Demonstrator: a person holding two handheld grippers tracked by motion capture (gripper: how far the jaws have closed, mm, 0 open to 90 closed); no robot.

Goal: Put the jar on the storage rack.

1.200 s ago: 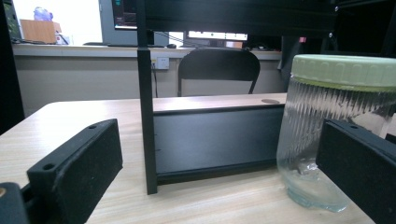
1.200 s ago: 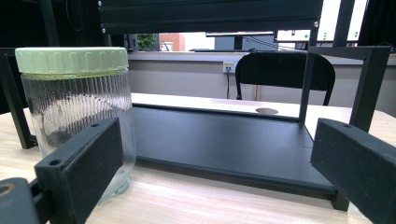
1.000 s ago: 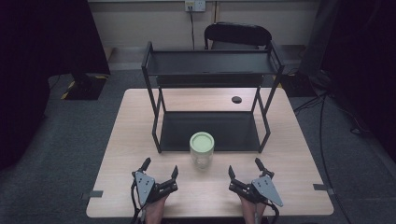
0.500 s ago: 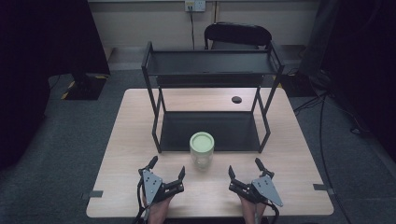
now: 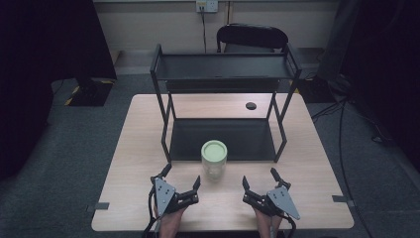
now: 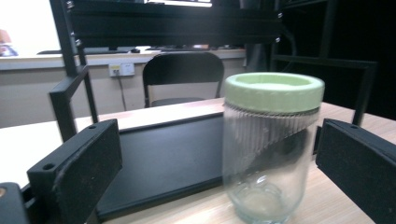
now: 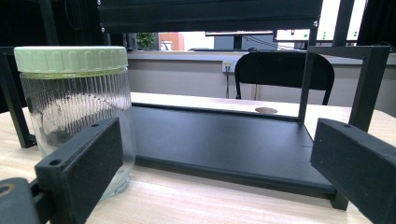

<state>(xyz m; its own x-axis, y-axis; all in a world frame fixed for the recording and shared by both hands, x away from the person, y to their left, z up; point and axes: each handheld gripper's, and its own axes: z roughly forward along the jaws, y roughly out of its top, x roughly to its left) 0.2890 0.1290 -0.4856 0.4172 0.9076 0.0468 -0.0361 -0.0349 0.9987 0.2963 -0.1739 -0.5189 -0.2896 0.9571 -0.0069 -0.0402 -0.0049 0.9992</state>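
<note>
A clear ribbed glass jar (image 5: 214,159) with a pale green lid stands upright on the wooden table (image 5: 138,148), just in front of the black shelf rack (image 5: 223,74). My left gripper (image 5: 181,176) is open at the jar's lower left, and its jaws point toward the jar without touching it. In the left gripper view the jar (image 6: 271,149) stands between the jaws, nearer the right one. My right gripper (image 5: 258,178) is open at the jar's lower right. The jar (image 7: 74,112) stands behind the left jaw in the right gripper view.
The rack's lower black tray (image 5: 223,139) lies right behind the jar, with its upright posts on both sides. A small dark disc (image 5: 251,105) lies on the table behind the rack. A black chair (image 5: 252,37) stands beyond the table.
My left gripper has moved right and forward toward the jar and turned its jaws to it. The right gripper and the jar have stayed put.
</note>
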